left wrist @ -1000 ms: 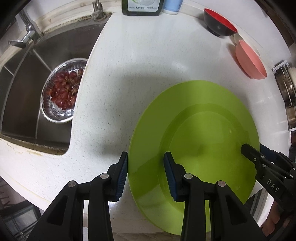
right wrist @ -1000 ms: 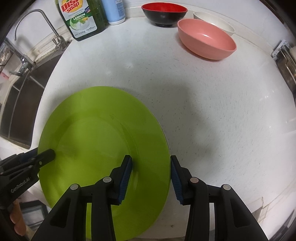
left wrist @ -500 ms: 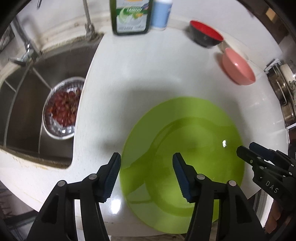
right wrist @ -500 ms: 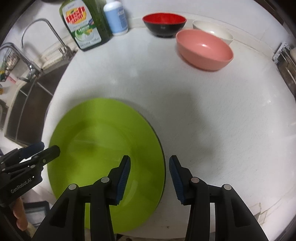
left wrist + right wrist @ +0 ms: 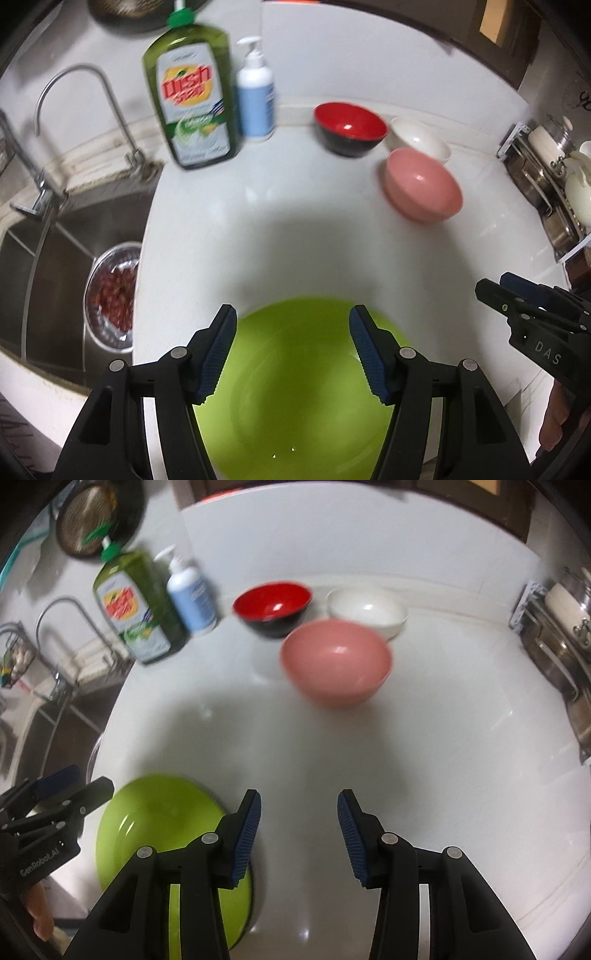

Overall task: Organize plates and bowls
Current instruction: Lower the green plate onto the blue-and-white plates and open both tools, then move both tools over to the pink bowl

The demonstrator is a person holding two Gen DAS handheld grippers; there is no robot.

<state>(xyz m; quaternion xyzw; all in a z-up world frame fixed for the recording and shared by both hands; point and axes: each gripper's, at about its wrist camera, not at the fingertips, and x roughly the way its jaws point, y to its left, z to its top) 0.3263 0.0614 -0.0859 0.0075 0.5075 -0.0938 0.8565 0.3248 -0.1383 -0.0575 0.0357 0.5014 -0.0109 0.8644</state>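
Lying flat at the counter's [image 5: 295, 229] near edge, green plate [image 5: 303, 387] sits unheld; left gripper [image 5: 293, 350] and right gripper [image 5: 299, 834] both gape wide, empty; pink bowl [image 5: 336, 661] stands farther back

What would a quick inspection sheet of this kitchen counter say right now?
Surface: white counter, glossy, nothing spilled that I can see.
Job's things: green plate flat at the near edge; red bowl, white bowl and pink bowl grouped at the back.
Clutter: dish soap bottle, pump bottle.
Grippers: left gripper open above the plate; right gripper open over bare counter.
Cables: nothing seen.
Surroundings: sink holding a colander of red fruit; metal rack to the right.
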